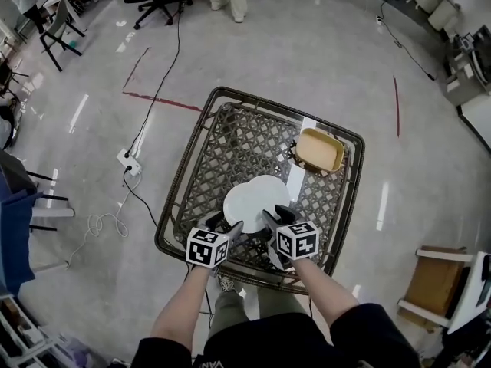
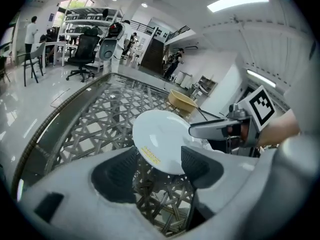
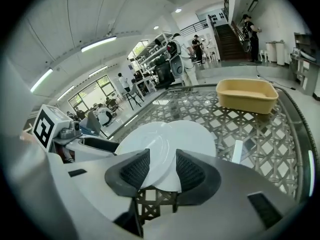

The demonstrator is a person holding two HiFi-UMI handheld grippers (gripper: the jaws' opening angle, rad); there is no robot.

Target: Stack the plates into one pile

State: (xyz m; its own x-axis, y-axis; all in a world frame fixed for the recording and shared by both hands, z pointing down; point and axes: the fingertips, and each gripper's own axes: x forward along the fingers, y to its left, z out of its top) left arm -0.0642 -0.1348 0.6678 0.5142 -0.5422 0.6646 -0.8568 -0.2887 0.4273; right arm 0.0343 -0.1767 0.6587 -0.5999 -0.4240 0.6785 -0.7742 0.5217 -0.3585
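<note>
Two round, glossy white plates overlap just below the middle of the head view, the left white plate (image 1: 239,207) and the right white plate (image 1: 272,188), both lying on a square counter (image 1: 230,140) of dark woven lattice. A small yellow sticker (image 2: 150,155) marks the left plate's near rim. A smooth tan rectangular tub (image 1: 319,149) stands at the counter's upper right. Two bare forearms reach up from the bottom edge. The left hand-held gripper (image 1: 224,224) and the right hand-held gripper (image 1: 276,215) both slant downward, jaws spread, with plate rim showing in each gap.
</note>
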